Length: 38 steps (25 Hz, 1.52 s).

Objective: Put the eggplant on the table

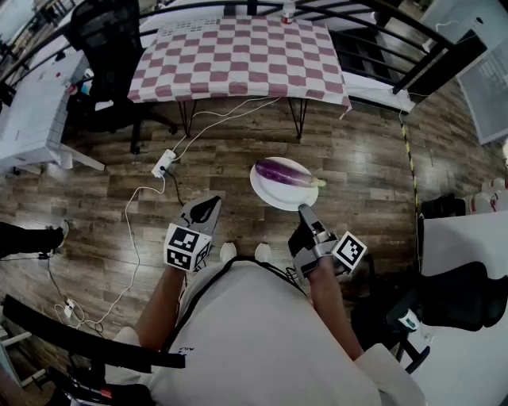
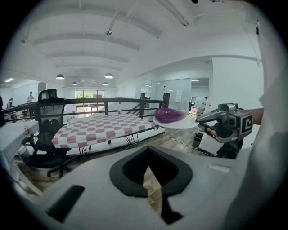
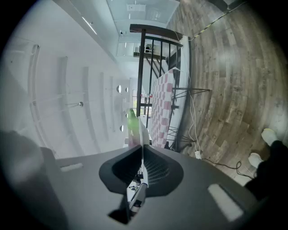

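Observation:
A purple eggplant (image 1: pixel 283 171) with a green stem lies on a white plate (image 1: pixel 272 196), held in the air above the wooden floor. My right gripper (image 1: pixel 304 209) is shut on the plate's near rim. In the right gripper view the plate (image 3: pixel 144 130) runs edge-on out from between the jaws of the gripper (image 3: pixel 141 150), and the eggplant's green stem (image 3: pixel 131 123) shows beside it. My left gripper (image 1: pixel 208 204) is shut and holds nothing. From the left gripper view I see the eggplant (image 2: pixel 170 115) to the right. The checkered table (image 1: pixel 238 55) stands further ahead.
A black office chair (image 1: pixel 103 47) stands left of the table, and a bottle (image 1: pixel 287 12) is at the table's far edge. A power strip (image 1: pixel 163 162) and white cables lie on the floor. White desks flank both sides, and a black railing runs behind.

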Each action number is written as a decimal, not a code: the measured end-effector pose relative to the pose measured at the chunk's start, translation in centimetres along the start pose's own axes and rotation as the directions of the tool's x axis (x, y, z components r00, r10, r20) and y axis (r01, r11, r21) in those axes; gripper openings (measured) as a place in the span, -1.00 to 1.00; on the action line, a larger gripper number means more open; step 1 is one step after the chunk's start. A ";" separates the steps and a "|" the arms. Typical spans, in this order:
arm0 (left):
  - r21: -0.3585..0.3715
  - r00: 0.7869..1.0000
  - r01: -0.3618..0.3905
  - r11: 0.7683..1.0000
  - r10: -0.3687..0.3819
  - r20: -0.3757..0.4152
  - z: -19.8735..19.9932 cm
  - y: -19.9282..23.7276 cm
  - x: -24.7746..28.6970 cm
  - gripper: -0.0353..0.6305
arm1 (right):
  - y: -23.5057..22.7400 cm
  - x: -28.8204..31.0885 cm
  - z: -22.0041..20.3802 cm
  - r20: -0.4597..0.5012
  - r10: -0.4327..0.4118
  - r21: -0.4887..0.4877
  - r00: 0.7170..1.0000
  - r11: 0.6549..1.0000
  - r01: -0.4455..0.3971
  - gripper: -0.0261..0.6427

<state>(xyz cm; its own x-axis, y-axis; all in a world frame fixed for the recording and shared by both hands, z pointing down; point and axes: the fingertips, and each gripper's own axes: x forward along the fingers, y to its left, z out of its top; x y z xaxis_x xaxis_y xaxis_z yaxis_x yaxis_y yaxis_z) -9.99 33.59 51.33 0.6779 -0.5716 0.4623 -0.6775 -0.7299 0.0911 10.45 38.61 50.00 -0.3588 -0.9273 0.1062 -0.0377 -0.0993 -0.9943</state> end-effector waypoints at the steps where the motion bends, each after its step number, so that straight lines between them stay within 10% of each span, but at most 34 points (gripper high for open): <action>1: 0.000 1.000 0.000 1.000 0.000 -0.001 0.0 0.0 0.0 -0.88 | 0.1 0.0 0.0 0.000 0.001 0.001 1.000 1.000 -0.001 -0.86; 38: -0.010 0.999 -0.044 0.999 0.044 0.001 -0.4 -4.6 0.6 -0.88 | -0.1 -3.1 1.8 -0.070 0.022 -0.015 0.997 1.000 -0.023 -0.86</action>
<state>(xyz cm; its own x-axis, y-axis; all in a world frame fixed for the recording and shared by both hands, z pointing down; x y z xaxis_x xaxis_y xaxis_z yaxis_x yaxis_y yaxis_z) -6.58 36.72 51.60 0.6473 -0.6037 0.4653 -0.7097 -0.7001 0.0790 13.28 40.81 49.82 -0.4243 -0.9016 0.0842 -0.0436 -0.0725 -0.9964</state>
